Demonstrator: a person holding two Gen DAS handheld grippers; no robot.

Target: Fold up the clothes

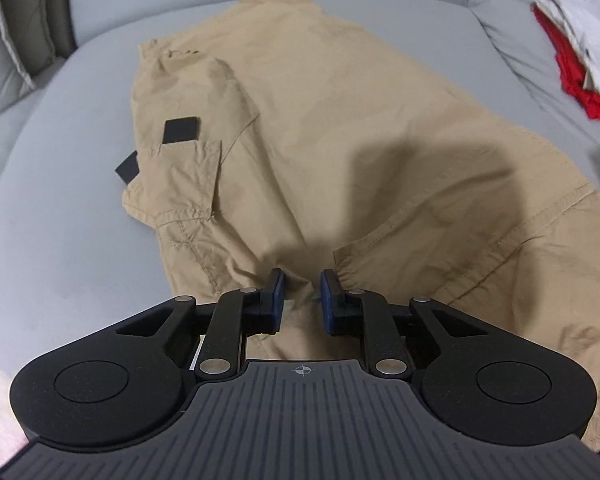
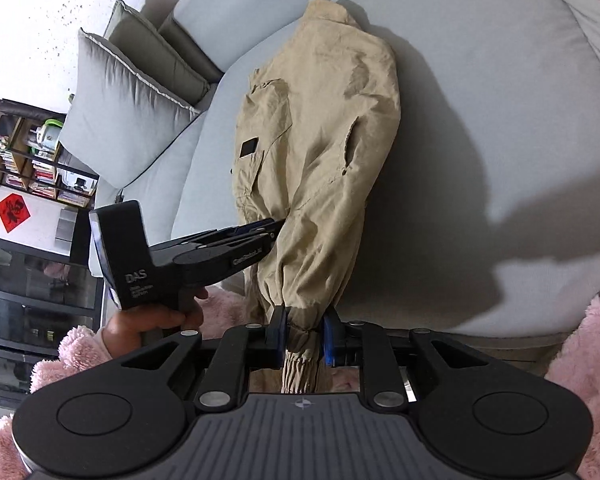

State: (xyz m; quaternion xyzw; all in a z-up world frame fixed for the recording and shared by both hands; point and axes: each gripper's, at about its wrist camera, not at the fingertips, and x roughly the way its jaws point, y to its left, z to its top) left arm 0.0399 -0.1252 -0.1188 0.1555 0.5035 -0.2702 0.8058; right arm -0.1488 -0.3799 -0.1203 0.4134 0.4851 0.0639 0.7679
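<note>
A tan jacket point(image 1: 340, 120) lies partly folded on the grey sofa seat point(image 1: 60, 220), with a black patch point(image 1: 181, 131) on its chest pocket; it also shows in the right wrist view point(image 2: 320, 128). My left gripper point(image 1: 302, 286) is open, its pads either side of a fold of the jacket near the front edge; it shows from the side in the right wrist view point(image 2: 274, 226). My right gripper point(image 2: 305, 334) is shut on the jacket's sleeve cuff point(image 2: 300, 360), holding the sleeve point(image 2: 308, 264) stretched toward me.
A stack of white and red clothes point(image 1: 580, 52) lies at the right of the sofa. Grey cushions point(image 2: 132, 92) stand at the sofa's left end. A bookshelf point(image 2: 24, 152) and dark cabinet point(image 2: 32, 300) lie beyond it. Pink fleece sleeves point(image 2: 588, 340) flank the grippers.
</note>
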